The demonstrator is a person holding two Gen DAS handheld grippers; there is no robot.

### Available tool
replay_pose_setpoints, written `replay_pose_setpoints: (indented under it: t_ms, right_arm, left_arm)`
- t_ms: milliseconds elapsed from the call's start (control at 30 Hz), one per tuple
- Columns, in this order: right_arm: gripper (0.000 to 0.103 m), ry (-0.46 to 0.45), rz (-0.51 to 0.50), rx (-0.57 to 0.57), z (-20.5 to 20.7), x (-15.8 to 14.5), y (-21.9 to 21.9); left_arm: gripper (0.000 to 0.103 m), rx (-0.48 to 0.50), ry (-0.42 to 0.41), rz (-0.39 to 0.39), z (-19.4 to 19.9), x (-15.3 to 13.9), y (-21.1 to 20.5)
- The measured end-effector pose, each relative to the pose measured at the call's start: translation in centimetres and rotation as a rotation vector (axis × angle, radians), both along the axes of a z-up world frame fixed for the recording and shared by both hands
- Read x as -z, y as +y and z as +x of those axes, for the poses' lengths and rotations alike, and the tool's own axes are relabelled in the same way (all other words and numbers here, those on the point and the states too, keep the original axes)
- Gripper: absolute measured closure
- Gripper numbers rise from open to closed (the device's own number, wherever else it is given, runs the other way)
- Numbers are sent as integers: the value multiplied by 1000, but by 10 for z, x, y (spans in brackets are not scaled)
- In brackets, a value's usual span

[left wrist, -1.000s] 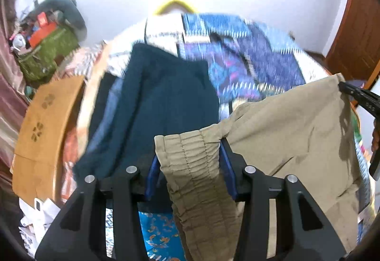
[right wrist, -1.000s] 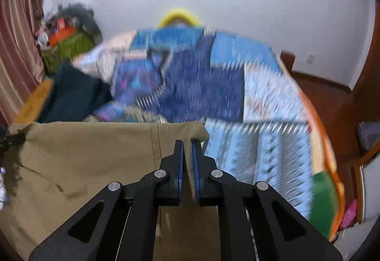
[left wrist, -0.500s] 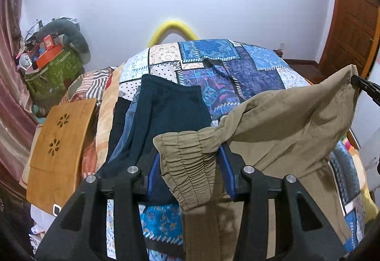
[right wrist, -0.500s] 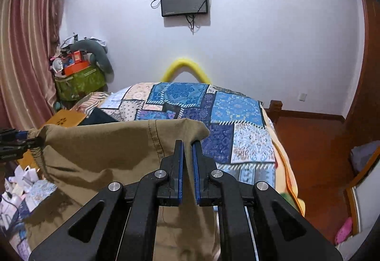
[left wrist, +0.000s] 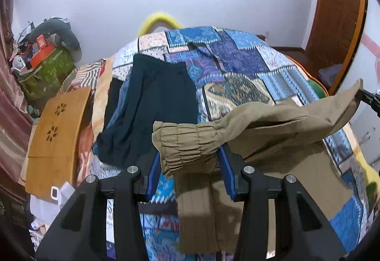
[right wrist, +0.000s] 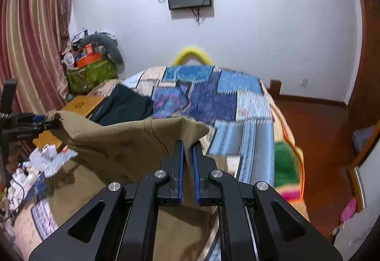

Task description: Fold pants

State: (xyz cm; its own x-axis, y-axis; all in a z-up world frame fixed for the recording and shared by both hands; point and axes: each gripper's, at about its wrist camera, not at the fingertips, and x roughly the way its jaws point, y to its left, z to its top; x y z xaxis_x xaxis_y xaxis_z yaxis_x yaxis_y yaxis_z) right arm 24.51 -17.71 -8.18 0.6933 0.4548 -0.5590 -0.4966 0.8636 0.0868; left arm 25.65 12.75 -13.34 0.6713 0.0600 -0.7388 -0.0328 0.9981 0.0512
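Two grippers hold the tan pants point(left wrist: 273, 123) up over the bed point(left wrist: 237, 66).
Nearest, the left gripper point(left wrist: 187, 170) is clamped on the gathered waistband and the right gripper point(right wrist: 187, 149) is pinched tight on the other end, so the cloth hangs stretched between them above the quilt. Keeping both ends level and taut should give a clean fold. Far left, a green bag point(right wrist: 90, 73) holds an orange box and clutter.
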Motion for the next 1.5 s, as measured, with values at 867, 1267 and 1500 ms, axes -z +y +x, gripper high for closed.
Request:
replay_pose_setpoints:
  t_ms: [867, 1267, 1500]
  right_arm:
    - [91, 197, -64, 1, -110, 90, -20]
    - [56, 65, -71, -30, -138, 50, -6]
    - [43, 60, -102, -97, -129, 55, 25]
  left_arm:
    - [57, -3, 95, 79, -101, 57, -11]
    - [14, 123, 15, 223, -106, 34, -57]
    - [14, 250, 93, 335, -84, 66, -95]
